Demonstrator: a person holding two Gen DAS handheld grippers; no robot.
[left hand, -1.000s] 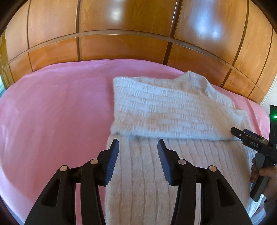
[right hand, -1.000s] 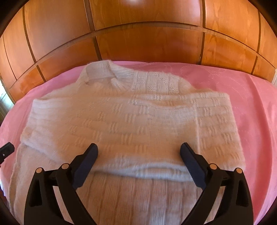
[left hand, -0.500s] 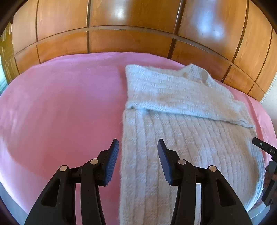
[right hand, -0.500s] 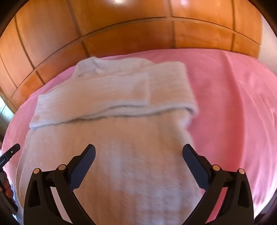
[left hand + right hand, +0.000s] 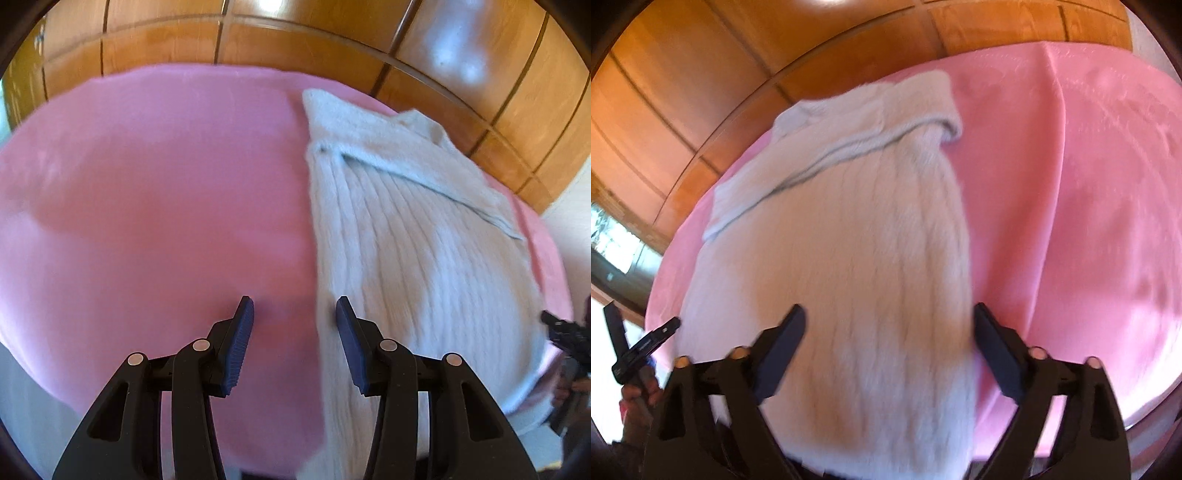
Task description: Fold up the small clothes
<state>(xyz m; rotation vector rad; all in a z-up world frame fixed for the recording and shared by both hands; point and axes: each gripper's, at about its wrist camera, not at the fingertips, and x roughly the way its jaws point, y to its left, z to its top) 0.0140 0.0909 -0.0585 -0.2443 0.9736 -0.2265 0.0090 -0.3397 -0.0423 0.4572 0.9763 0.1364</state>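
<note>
A white knitted sweater (image 5: 417, 236) (image 5: 849, 258) lies flat on a pink bed cover (image 5: 155, 206) (image 5: 1089, 184), its sleeves folded across the chest below the collar. My left gripper (image 5: 294, 314) hovers open above the sweater's left edge near the hem, one finger over the pink cover, the other over the knit, nothing between them. My right gripper (image 5: 889, 325) hovers over the sweater's lower right side with its jaws closing; the right edge of the knit lies below the gap, and the pads press on nothing. Each gripper shows at the other view's edge, held by a hand.
Polished wooden wardrobe panels (image 5: 295, 40) (image 5: 701, 74) rise behind the bed. The pink cover drops off at the near edge (image 5: 55, 387). A window (image 5: 613, 240) shows at the far left in the right wrist view.
Both grippers have drawn back from the folded sleeves toward the hem, the left one shifting to the sweater's left edge, the right one to its right edge. The right jaws have narrowed.
</note>
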